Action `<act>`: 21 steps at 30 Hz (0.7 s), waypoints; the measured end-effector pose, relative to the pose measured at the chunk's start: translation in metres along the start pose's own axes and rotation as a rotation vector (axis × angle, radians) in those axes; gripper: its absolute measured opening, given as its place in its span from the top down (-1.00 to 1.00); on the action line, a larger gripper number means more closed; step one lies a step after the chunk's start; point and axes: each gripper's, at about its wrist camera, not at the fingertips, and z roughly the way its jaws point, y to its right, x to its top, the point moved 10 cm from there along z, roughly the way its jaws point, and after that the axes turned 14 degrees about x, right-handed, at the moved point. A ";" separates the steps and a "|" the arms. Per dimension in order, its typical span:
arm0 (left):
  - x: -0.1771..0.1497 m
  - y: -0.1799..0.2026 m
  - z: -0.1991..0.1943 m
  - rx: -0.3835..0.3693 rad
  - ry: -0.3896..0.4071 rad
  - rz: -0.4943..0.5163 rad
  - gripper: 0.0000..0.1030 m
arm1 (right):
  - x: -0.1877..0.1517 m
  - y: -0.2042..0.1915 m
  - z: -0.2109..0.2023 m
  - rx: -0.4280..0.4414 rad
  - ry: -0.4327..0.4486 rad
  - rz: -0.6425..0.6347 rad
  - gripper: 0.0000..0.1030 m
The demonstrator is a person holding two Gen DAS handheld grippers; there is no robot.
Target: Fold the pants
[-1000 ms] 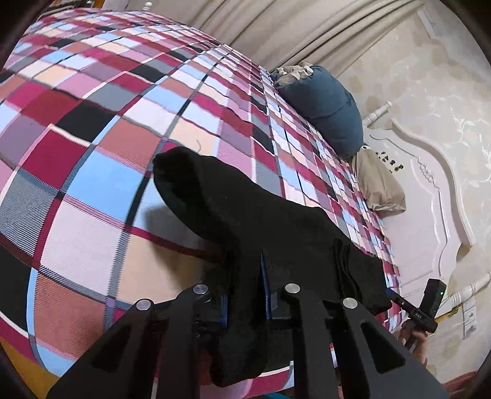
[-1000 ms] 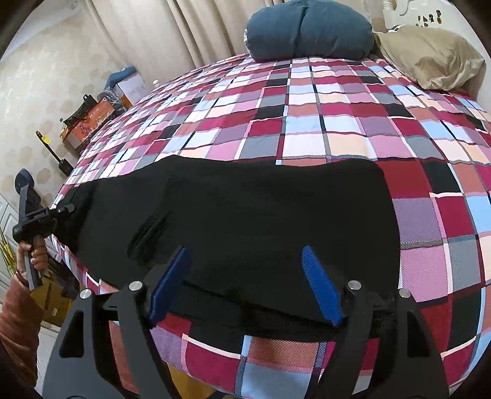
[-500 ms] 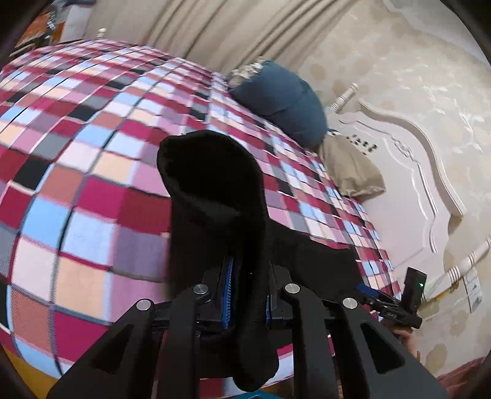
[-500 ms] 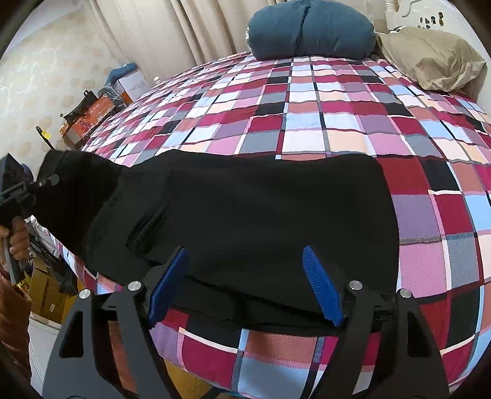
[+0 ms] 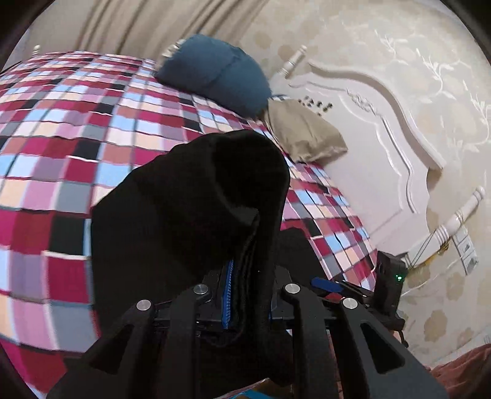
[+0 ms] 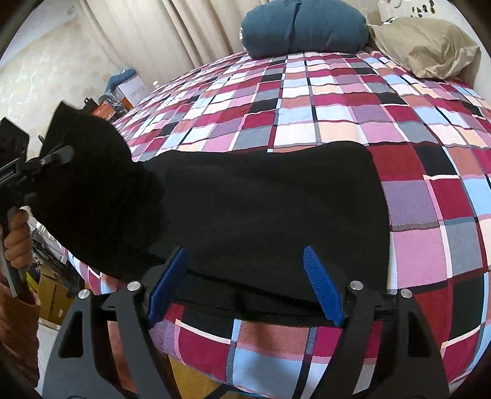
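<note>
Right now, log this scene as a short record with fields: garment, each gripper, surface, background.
garment: black pants, one end lifted, the rest flat on the bed
left gripper: jaws shut on the raised end of the pants
right gripper: jaws open, at the near edge of the pants
surface: checked bedspread
background: blue pillow, beige pillow, white headboard

A big bed (image 6: 353, 101) fills the middle of the frame, with a checked cover in red, pink, blue and black. Black pants (image 6: 270, 208) lie flat near its lower edge. A blue pillow (image 6: 303, 27) and a tan pillow (image 6: 426, 46) sit at the top.
</note>
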 end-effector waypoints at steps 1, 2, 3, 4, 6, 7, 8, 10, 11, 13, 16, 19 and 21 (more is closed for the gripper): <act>-0.001 0.003 0.005 0.001 -0.008 0.003 0.70 | 0.000 0.001 -0.001 0.002 0.002 0.002 -0.51; -0.003 0.010 0.015 -0.004 -0.024 0.004 0.70 | -0.001 0.002 -0.002 0.003 0.004 0.005 -0.51; -0.004 0.014 0.022 -0.007 -0.035 0.004 0.70 | -0.001 0.003 -0.003 0.006 0.005 0.009 -0.51; -0.005 0.020 0.033 0.002 -0.049 0.012 0.70 | -0.001 0.004 -0.004 0.010 0.006 0.013 -0.51; -0.008 0.025 0.047 0.027 -0.061 0.034 0.70 | -0.001 0.007 -0.007 0.022 0.009 0.024 -0.51; -0.010 0.027 0.054 0.041 -0.068 0.042 0.70 | -0.002 0.008 -0.008 0.024 0.011 0.028 -0.51; -0.012 0.030 0.063 0.045 -0.079 0.039 0.70 | -0.002 0.009 -0.009 0.027 0.013 0.032 -0.51; -0.015 0.034 0.076 0.046 -0.097 0.031 0.70 | -0.003 0.012 -0.012 0.030 0.016 0.039 -0.51; -0.018 0.036 0.084 0.047 -0.107 0.024 0.70 | -0.003 0.013 -0.013 0.032 0.018 0.042 -0.51; -0.023 0.038 0.098 0.045 -0.131 0.002 0.70 | -0.004 0.016 -0.015 0.036 0.021 0.051 -0.51; -0.028 0.042 0.114 0.047 -0.153 -0.014 0.69 | -0.005 0.018 -0.017 0.046 0.024 0.064 -0.51; -0.033 0.046 0.125 0.068 -0.156 -0.010 0.64 | -0.005 0.019 -0.018 0.054 0.026 0.073 -0.51; -0.036 0.053 0.128 0.056 -0.149 -0.015 0.43 | -0.005 0.020 -0.019 0.063 0.027 0.085 -0.51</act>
